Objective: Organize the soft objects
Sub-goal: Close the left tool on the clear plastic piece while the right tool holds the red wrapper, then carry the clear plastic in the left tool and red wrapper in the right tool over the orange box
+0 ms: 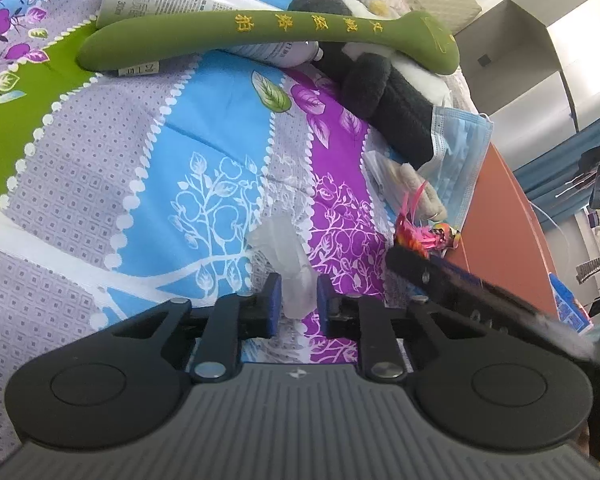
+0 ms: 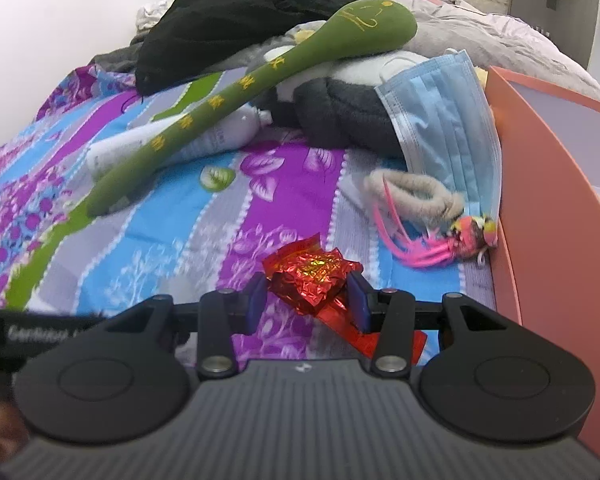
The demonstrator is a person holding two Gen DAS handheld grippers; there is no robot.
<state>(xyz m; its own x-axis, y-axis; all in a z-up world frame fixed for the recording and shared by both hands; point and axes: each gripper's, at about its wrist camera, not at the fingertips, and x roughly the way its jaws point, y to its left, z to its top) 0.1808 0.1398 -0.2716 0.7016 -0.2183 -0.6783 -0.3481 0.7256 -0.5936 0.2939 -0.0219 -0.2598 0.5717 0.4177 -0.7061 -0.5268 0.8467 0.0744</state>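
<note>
1. Left wrist view: the left tool [image 1: 296,300] has a crumpled clear plastic scrap [image 1: 288,264] between its blue pads, its jaws drawn in close on it; the scrap sticks out forward over the bedsheet [image 1: 100,184].
2. Right wrist view: the right tool [image 2: 308,300] is clenched on a crumpled red foil wrapper [image 2: 312,276], pads against both sides, the wrapper above the sheet.
3. A green plush stick [image 2: 220,92] with yellow characters lies slantwise across a white tube [image 2: 180,140] and leans on a grey and white plush [image 2: 340,112].
4. A blue mask [image 2: 444,116] rests against that plush and touches the orange box [image 2: 540,200] at the right.
5. Just below the mask lie a beige hair tie [image 2: 412,192] and a pink tasselled toy [image 2: 456,240], the toy against the box wall.
6. A black cloth [image 2: 220,20] is heaped at the far end of the bed.
7. Fingers [image 2: 0,428] show at the lower left corner of the right view.
</note>
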